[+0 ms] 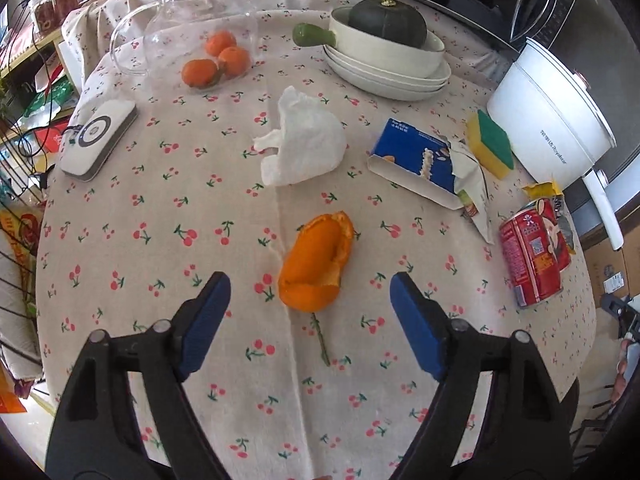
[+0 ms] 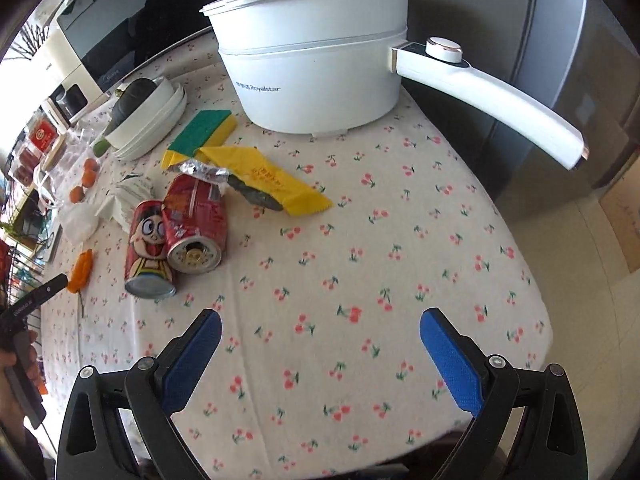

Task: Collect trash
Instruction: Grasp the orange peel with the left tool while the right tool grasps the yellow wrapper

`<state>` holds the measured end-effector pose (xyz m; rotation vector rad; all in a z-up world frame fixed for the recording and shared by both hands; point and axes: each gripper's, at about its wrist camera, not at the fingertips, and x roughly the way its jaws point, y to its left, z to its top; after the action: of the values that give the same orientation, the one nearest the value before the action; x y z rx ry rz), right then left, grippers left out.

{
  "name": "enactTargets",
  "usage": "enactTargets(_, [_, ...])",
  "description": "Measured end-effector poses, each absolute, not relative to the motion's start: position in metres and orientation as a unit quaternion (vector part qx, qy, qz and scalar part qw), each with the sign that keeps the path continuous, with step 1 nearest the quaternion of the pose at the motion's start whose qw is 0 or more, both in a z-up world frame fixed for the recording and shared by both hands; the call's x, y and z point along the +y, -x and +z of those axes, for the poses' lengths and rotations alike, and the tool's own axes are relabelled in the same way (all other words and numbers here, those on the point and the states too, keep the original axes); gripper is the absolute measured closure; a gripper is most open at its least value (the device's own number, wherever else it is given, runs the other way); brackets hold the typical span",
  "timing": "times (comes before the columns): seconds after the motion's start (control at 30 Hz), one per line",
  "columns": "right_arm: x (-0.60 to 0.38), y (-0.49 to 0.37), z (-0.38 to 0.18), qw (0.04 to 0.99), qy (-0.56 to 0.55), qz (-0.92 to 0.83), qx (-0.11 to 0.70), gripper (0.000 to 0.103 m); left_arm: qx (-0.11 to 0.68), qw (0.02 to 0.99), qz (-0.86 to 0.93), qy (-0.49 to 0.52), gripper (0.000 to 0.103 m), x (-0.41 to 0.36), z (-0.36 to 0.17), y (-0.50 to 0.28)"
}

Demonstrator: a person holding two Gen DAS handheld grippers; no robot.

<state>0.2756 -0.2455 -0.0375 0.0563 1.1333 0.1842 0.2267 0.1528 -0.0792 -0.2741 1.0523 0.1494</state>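
Left wrist view: your left tool is released, jaws wide, nothing between the pads. The curled orange peel lies on the cherry-print tabletop just ahead of the pads, near the close edge. Centre over it before you clamp; it's thin and curved, so come down close to the cloth and pinch across the raised rim, not the flat. Mind bunching the cloth. The crumpled white tissue sits mid-tabletop, the torn blue carton toward the right edge. The red can at the right edge is partly cut off by the lens curve.

Right wrist view: your right tool is released too, over bare cloth. Two crushed red drink cans lie touching, toward the left; the yellow foil wrapper lies behind them, near the white electric pot. What's under the wrapper's dark end, can't tell. The left edge is distorted; only a sliver of peel shows.
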Motion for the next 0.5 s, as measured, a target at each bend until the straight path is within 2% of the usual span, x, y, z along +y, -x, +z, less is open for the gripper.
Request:
enactTargets(0.07, [-0.243, -0.290, -0.047, 0.848, -0.019, 0.096, 0.521, 0.005, 0.489, 0.860, 0.063, 0.129, 0.026, 0.156, -0.085, -0.228])
enactTargets(0.13, [-0.239, -0.301, -0.057, 0.851, -0.014, 0.109, 0.514, 0.007, 0.486, 0.862, 0.044, 0.137, 0.037, 0.159, -0.091, -0.230])
enactTargets(0.2, [-0.234, -0.313, -0.067, 0.852, -0.007, 0.119, 0.509, 0.011, 0.490, 0.860, 0.029, 0.138, 0.043, 0.157, -0.098, -0.231])
enactTargets(0.27, [-0.227, -0.323, -0.073, 0.855, 0.007, 0.128, 0.502, 0.016, 0.494, 0.859, 0.022, 0.133, 0.047, 0.154, -0.103, -0.233])
enactTargets(0.4, [-0.210, -0.337, -0.077, 0.866, 0.035, 0.142, 0.478, 0.018, 0.491, 0.862, 0.022, 0.123, 0.052, 0.149, -0.104, -0.235])
enactTargets(0.5, [-0.199, -0.344, -0.081, 0.869, 0.054, 0.150, 0.469, 0.029, 0.490, 0.863, 0.022, 0.125, 0.057, 0.148, -0.104, -0.236])
